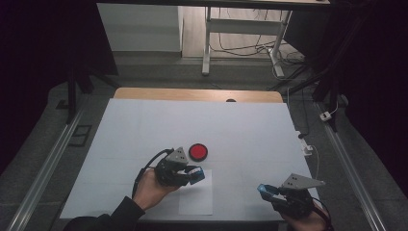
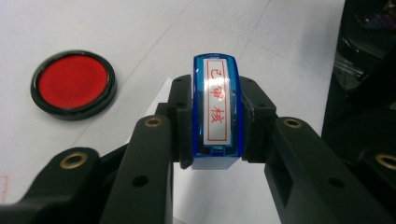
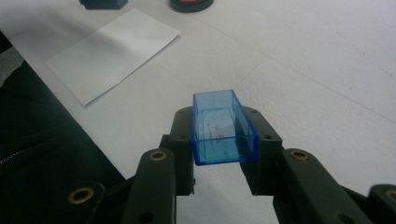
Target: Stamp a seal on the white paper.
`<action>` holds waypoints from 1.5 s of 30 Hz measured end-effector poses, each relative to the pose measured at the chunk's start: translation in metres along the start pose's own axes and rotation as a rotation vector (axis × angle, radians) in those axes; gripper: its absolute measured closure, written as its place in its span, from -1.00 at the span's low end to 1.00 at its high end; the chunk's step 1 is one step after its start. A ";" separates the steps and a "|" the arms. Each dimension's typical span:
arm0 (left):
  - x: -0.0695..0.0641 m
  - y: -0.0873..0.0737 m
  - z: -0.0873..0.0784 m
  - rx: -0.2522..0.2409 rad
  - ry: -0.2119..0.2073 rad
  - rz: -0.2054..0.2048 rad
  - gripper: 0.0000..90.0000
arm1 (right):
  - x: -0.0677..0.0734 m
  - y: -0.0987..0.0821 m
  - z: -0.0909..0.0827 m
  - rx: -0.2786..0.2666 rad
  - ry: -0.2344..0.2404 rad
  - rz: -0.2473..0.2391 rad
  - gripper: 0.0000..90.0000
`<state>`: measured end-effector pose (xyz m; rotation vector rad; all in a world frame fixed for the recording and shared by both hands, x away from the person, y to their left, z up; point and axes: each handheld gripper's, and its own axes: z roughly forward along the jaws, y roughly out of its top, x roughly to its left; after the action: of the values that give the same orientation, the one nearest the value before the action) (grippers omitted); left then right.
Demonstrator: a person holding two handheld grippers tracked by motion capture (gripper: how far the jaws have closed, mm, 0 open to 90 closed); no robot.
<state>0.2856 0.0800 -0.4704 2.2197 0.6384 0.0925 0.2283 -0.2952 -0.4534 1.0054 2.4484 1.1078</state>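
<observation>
1. We find the table (image 1: 144, 125), white-covered, across the middle of the high view.
2. A paper sheet (image 1: 196, 198) lies at its lower centre.
3. The left gripper (image 1: 196, 174), lower centre-left, has its jaws clamped on the blue stamp (image 2: 215, 109); it sits upright between the pads, label facing the camera, above the sheet's corner.
4. The right gripper (image 1: 263, 189), lower right, is closed on the clear blue cap (image 3: 222, 127), open end up.
5. The red ink pad (image 1: 198, 152) lies just above the left gripper.
</observation>
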 end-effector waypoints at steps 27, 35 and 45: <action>0.000 -0.016 0.032 0.086 0.024 0.042 0.56 | 0.000 0.001 0.001 0.007 0.001 -0.003 0.51; -0.001 -0.016 0.037 0.103 0.030 0.058 0.56 | 0.000 0.000 0.001 0.009 0.005 -0.006 0.51; -0.003 -0.019 0.037 0.102 0.039 0.078 0.56 | 0.001 0.000 0.001 0.009 0.006 -0.010 0.51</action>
<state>0.2849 0.0630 -0.5089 2.3465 0.5897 0.1464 0.2284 -0.2941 -0.4536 0.9937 2.4627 1.0988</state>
